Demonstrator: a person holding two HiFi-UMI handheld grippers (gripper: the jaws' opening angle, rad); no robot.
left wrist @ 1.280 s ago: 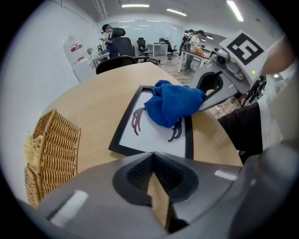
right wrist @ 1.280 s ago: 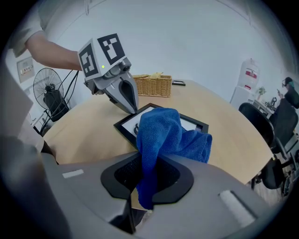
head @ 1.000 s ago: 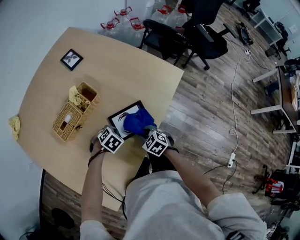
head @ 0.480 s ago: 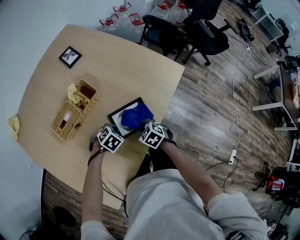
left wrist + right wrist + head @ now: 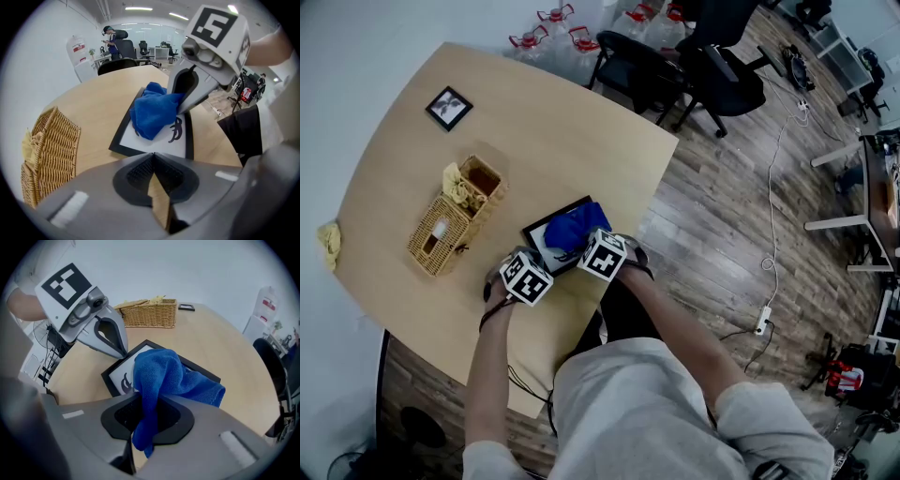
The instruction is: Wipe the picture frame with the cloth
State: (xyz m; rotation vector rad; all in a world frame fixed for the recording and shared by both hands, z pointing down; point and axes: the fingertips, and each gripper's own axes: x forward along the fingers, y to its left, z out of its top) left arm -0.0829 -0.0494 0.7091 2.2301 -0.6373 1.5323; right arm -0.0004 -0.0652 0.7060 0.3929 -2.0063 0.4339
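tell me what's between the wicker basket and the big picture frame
Nothing: only bare tabletop separates the wicker basket from the picture frame, clearest in the left gripper view.

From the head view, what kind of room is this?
Probably an office or lab workspace: black swivel chairs behind the wooden table, desks at the right edge, and a power strip lying on the wood floor.

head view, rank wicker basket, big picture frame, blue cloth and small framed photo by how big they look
1. wicker basket
2. big picture frame, partly covered, so it may rival the basket
3. blue cloth
4. small framed photo
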